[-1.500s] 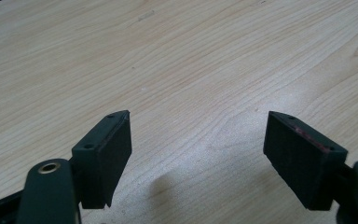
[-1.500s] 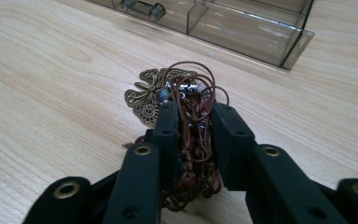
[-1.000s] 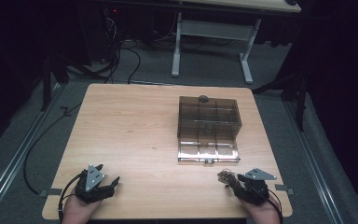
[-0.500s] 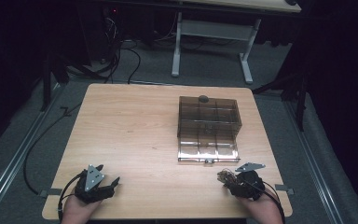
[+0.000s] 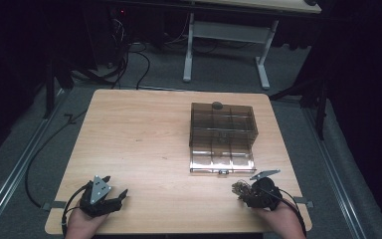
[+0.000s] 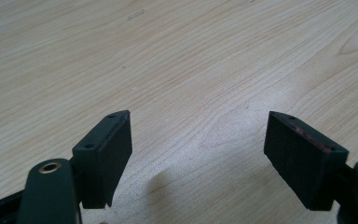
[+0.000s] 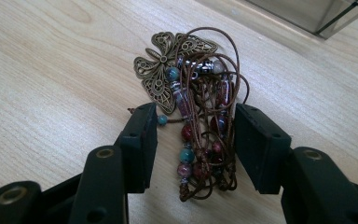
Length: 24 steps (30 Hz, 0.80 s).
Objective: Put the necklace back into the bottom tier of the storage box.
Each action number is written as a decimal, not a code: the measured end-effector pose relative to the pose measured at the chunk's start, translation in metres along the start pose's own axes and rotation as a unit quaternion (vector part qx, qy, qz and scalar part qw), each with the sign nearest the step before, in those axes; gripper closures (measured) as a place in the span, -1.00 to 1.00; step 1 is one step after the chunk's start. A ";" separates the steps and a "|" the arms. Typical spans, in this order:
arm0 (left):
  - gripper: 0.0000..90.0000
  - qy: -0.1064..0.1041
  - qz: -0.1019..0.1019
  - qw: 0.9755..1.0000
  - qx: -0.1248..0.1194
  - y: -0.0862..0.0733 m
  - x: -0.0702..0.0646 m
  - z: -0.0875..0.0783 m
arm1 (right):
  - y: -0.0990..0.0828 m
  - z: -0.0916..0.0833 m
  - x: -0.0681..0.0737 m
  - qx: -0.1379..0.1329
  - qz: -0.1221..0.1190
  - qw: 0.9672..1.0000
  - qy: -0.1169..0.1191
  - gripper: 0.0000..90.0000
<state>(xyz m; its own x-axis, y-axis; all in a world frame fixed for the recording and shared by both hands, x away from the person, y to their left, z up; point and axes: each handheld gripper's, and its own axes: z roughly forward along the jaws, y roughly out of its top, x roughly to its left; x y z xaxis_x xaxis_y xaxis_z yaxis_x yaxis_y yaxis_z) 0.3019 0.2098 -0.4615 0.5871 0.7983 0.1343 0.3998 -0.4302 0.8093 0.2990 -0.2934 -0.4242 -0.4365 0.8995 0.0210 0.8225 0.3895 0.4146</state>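
Two grippers sat near the table's (image 5: 144, 129) front edge. Since the earlier frames the right gripper (image 7: 193, 133) had crept a bit toward the box (image 5: 222, 137), jaws just narrowing a little around the necklace (image 7: 193, 107), pads not clearly pressing it. Left gripper (image 6: 198, 154) hadn't budged, jaws wide, nothing between them. Plenty of bare wood lay left of the box. Necklace was a blurry clump from above (image 5: 239, 188); box contents were hard to make out.

Right tongs (image 7: 193, 140) straddle a beaded butterfly necklace (image 7: 191, 98) on the table (image 7: 51, 70).
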 end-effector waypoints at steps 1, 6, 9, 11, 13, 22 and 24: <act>-0.48 0.000 0.000 1.000 0.000 0.000 0.000 0.000 | 0.001 0.000 0.000 0.006 0.000 1.000 0.002 0.14; -0.48 0.002 0.001 1.000 0.001 0.000 0.000 0.000 | 0.003 0.000 0.001 0.022 -0.005 1.000 0.000 0.15; -0.48 0.002 0.002 1.000 0.002 0.000 -0.001 0.000 | 0.006 0.000 0.002 0.036 -0.014 0.999 -0.005 0.15; -0.48 0.002 0.002 1.000 0.001 0.000 0.000 0.000 | 0.008 0.001 0.002 0.048 -0.021 0.999 -0.007 0.16; -0.48 0.000 0.001 1.000 0.000 0.000 0.000 0.000 | 0.010 0.001 0.003 0.056 -0.024 0.998 -0.009 0.17; -0.47 -0.012 0.000 1.000 0.006 0.000 0.001 0.001 | 0.020 0.002 -0.002 0.091 -0.027 0.995 0.002 0.30; -0.47 -0.015 0.000 1.000 0.005 0.000 0.001 0.001 | 0.024 0.002 -0.003 0.103 -0.031 0.994 0.001 0.34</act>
<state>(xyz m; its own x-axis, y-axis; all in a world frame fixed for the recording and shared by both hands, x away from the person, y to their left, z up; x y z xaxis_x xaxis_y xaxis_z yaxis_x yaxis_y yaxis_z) 0.3037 0.2102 -0.4617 0.6077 0.7855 0.1172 0.4073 -0.4350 0.8031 0.3207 -0.2866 -0.4166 -0.4900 0.8717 0.0030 0.8508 0.4775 0.2194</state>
